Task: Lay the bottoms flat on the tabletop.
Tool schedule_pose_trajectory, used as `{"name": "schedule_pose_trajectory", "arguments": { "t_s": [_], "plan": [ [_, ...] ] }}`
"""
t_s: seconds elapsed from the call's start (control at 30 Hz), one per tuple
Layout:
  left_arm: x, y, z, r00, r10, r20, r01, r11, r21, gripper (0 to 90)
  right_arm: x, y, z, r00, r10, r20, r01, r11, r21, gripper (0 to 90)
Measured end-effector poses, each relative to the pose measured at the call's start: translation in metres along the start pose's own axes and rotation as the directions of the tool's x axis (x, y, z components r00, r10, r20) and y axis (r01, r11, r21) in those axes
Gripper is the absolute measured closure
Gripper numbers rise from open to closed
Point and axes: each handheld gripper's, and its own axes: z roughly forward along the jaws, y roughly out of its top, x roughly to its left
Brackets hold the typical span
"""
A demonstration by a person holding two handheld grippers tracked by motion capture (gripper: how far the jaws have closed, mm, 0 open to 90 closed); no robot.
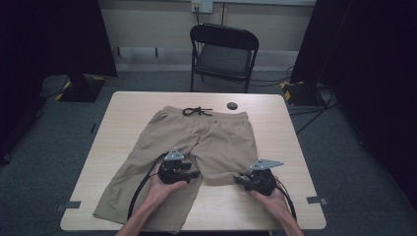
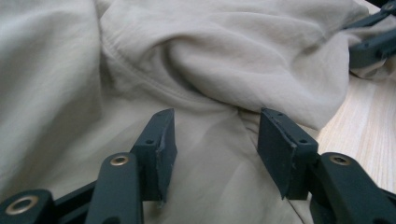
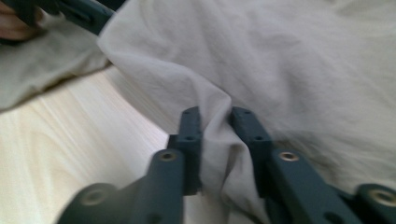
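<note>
Item: shorts (image 1: 196, 142), khaki, drawstring waist away from you, spread flat on the table (image 1: 275, 123) with one leg bunched short. Your right gripper (image 3: 215, 122) pinches a raised fold at that leg's hem, likely to draw it out. Your left gripper (image 2: 215, 140) hovers wide apart over the crotch, holding nothing, seemingly ready to grip.

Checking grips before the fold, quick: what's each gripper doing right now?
Left gripper: open, jaws apart over the shorts, nothing pinched.
Right gripper: closed on a fold of the shorts' hem.
</note>
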Motion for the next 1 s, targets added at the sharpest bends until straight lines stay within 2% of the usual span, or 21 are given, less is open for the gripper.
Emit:
{"name": "schedule_pose_trajectory", "arguments": {
  "t_s": [0.17, 0.4, 0.5, 0.63, 0.7, 1.0],
  "plan": [
    [-0.001, 0.0, 0.001, 0.9998, 0.014, -0.011, -0.014, 0.9999, 0.008, 44.4, -0.001, 0.006, -0.008, 0.9993, 0.021, -0.032, -0.022, 0.999, -0.049, 84.3],
    [-0.003, 0.0, 0.002, 0.9995, 0.027, -0.016, -0.027, 0.9996, 0.009, 42.6, -0.008, 0.017, -0.017, 0.9966, 0.059, -0.056, -0.066, 0.991, -0.116, 85.4],
    [-0.005, 0.0, 0.002, 0.9989, 0.04, -0.023, -0.04, 0.9991, 0.018, 42.4, -0.01, 0.021, -0.018, 0.9957, 0.064, -0.067, -0.072, 0.99, -0.125, 85.2],
    [-0.003, 0.0, 0.002, 0.9993, 0.033, -0.018, -0.033, 0.9994, 0.012, 42.2, -0.016, 0.03, -0.019, 0.9931, 0.085, -0.081, -0.096, 0.984, -0.151, 84.6],
    [-0.003, 0.0, 0.002, 0.9995, 0.028, -0.016, -0.028, 0.9996, 0.009, 42.2, -0.022, 0.038, -0.019, 0.989, 0.103, -0.106, -0.12, 0.979, -0.165, 84.3],
    [-0.003, 0.0, 0.001, 0.9996, 0.028, -0.01, -0.028, 0.9995, 0.013, 41.9, -0.048, 0.068, -0.009, 0.9868, 0.146, -0.071, -0.157, 0.967, -0.2, 84.4]
  ]
}}
